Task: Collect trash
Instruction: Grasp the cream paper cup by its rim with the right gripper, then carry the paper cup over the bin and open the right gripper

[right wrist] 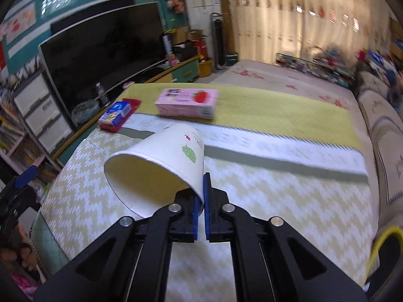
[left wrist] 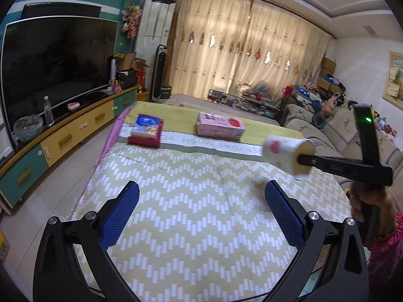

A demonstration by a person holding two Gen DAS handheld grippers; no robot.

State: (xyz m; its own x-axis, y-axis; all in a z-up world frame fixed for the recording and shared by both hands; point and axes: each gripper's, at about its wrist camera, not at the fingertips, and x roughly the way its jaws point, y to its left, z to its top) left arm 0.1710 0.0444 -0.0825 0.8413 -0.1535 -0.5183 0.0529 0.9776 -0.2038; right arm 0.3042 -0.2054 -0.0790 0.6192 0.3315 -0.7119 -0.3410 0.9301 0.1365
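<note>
Above the desk (right wrist: pixel 277 201), the right gripper (right wrist: pixel 200 198) pinches a white paper cup (right wrist: pixel 161 166) by its rim; the left gripper (left wrist: pixel 201 201) gapes, holding nothing.

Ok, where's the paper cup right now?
The paper cup is off the table, pinched by its rim in the right gripper, tipped sideways above the zigzag mat, nearer than the pink strawberry box.

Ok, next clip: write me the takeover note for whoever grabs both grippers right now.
Right gripper: jaws shut on the rim of the paper cup, held in the air above the table.
Left gripper: jaws open, holding nothing.
Still lying on the table at its far end: pink carton and blue-and-red packet.
No bin clearly in view.
Left to do: drop off the cup, then collect both boxes.
</note>
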